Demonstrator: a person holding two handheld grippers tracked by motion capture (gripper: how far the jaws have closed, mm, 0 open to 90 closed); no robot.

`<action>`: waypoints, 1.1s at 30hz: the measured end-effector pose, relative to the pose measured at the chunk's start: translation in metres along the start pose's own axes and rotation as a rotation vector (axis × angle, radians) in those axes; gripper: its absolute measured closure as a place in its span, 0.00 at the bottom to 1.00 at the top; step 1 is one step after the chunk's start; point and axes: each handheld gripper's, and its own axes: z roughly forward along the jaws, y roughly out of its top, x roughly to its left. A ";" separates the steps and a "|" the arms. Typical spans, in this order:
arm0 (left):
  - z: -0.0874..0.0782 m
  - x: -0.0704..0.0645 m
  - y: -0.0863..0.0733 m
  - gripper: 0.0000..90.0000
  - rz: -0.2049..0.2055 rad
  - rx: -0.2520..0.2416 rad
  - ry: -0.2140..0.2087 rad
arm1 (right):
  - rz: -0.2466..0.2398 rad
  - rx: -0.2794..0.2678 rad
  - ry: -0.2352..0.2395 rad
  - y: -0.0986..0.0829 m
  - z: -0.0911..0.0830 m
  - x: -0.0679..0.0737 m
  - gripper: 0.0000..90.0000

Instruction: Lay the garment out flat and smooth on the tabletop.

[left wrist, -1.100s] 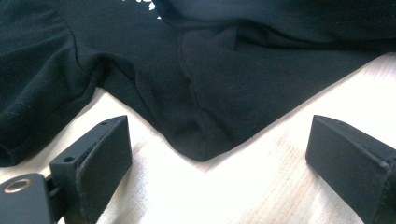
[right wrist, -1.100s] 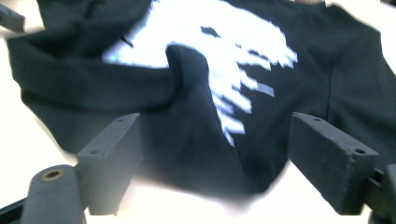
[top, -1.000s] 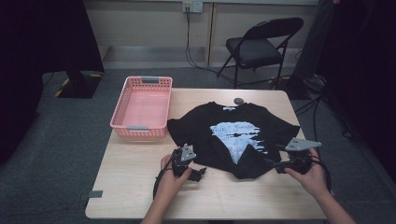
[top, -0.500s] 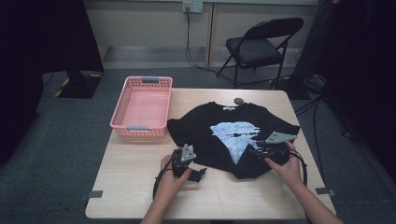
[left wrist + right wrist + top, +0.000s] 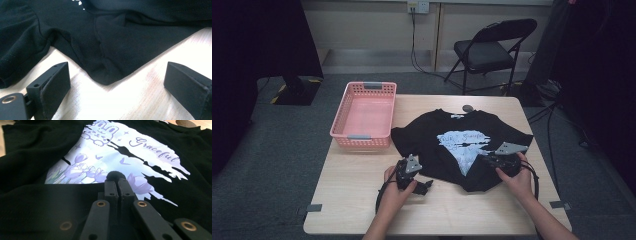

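Note:
A black T-shirt with a pale blue and lilac print lies spread on the wooden table. My right gripper is over the shirt's near right part. In the right gripper view its jaws are shut on a pinch of the black cloth, and a dark fold covers the lower edge of the print. My left gripper rests on the table at the shirt's near left corner. Its jaws stand wide open on either side of that corner of cloth, without touching it.
An empty pink basket stands at the table's far left, beside the shirt's sleeve. A small dark round thing lies by the collar at the far edge. A folding chair and cables are on the floor beyond the table.
My right gripper has moved left from the shirt's right edge onto the shirt, drawing black cloth inward with it. The left gripper has stayed put.

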 end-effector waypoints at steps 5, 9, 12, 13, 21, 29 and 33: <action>0.000 0.000 0.000 0.07 0.000 0.000 0.000 | 0.008 -0.020 0.016 -0.005 -0.012 -0.002 0.98; 0.000 0.000 0.000 0.07 0.001 0.000 0.000 | 0.014 -0.025 0.033 -0.012 -0.024 -0.003 0.98; 0.000 0.000 0.000 0.07 0.001 0.000 -0.002 | 0.026 -0.043 0.043 -0.018 -0.035 -0.005 0.98; 0.000 0.000 0.000 0.07 0.001 0.001 -0.002 | 0.031 -0.049 0.045 -0.020 -0.039 -0.006 0.98; 0.000 0.000 0.000 0.07 0.002 0.000 -0.002 | 0.068 -0.061 0.047 -0.041 -0.065 -0.012 0.98; 0.000 0.000 0.000 0.07 0.002 0.000 -0.002 | 0.102 -0.059 0.054 -0.056 -0.080 -0.014 0.98; 0.000 0.000 0.000 0.07 0.001 0.000 -0.002 | 0.104 -0.063 0.063 -0.058 -0.085 -0.010 0.97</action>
